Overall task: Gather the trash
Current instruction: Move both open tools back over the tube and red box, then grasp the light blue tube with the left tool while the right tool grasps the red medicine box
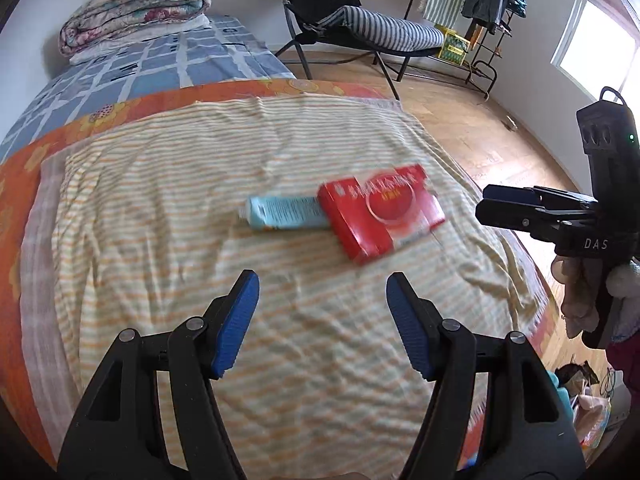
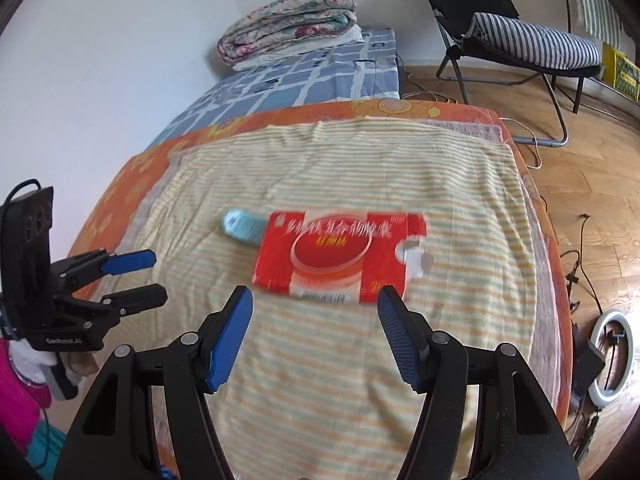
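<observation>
A flat red box (image 1: 380, 212) (image 2: 340, 256) lies on the striped yellow cloth (image 1: 200, 200) (image 2: 360, 160) that covers the bed. A light blue tube (image 1: 284, 213) (image 2: 242, 226) lies beside it, one end tucked under the box's left edge. My left gripper (image 1: 322, 284) hovers open just short of both items, with nothing between its fingers. My right gripper (image 2: 314, 300) is open too, its tips just short of the box's near edge. In the left wrist view the right gripper (image 1: 486, 204) shows from the side at the right; in the right wrist view the left gripper (image 2: 156, 276) shows at the left.
A folded floral quilt (image 1: 136, 4) (image 2: 288, 20) sits on a blue checked sheet (image 1: 120, 72) beyond the cloth. A black folding chair with a striped cushion (image 1: 384, 28) (image 2: 532, 40) stands on the wooden floor. A clothes rack (image 1: 492, 8) is by the window; a ring light (image 2: 608, 356) and cables lie on the floor.
</observation>
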Demonstrator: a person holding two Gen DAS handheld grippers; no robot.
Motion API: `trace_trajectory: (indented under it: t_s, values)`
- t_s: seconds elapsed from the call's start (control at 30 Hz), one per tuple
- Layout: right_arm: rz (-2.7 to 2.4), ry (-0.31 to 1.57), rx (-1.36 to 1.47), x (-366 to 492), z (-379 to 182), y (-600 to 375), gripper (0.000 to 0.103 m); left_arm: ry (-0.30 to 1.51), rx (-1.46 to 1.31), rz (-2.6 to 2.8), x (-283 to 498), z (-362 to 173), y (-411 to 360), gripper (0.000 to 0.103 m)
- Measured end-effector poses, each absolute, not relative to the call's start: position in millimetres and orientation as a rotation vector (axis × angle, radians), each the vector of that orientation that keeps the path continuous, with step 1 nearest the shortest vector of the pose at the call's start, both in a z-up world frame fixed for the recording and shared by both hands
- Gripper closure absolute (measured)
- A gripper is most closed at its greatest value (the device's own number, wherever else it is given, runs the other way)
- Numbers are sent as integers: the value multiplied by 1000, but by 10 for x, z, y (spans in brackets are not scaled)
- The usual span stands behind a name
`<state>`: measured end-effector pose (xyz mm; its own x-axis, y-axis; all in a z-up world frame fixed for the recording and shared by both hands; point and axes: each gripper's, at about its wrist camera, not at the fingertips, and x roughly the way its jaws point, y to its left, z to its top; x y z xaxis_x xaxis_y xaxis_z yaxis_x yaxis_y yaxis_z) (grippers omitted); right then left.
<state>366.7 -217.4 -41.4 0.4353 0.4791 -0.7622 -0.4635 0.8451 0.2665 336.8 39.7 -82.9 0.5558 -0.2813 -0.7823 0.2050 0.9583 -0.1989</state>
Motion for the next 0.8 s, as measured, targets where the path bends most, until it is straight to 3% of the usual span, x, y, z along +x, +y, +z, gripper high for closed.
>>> trace_trajectory:
  t_s: [0.33,0.5,0.57,0.63,0.73,0.8]
  values:
    - [653,991,9,4532,-620,-1936,39,935,-147,-301,4215,-1011,529,35]
    - [681,1031,12,4817,-739,-1801,39,960,-196,-320,4481,-1169,581,47]
    - [692,1052,20,4895,-794,-1762,39,991,-219,-331,4553,-1252,599,58]
    - [700,1087,28,4935,-860,-1731,39,1010,-232,-338,4579,-1313,609,61]
    - [711,1135,16,4905,-940,-1735,39,1032,-253,-354,4533,-1358,619,74]
    - [724,1173,5,4844,-986,-1771,39,1043,-240,-362,4463,-1377,603,76]
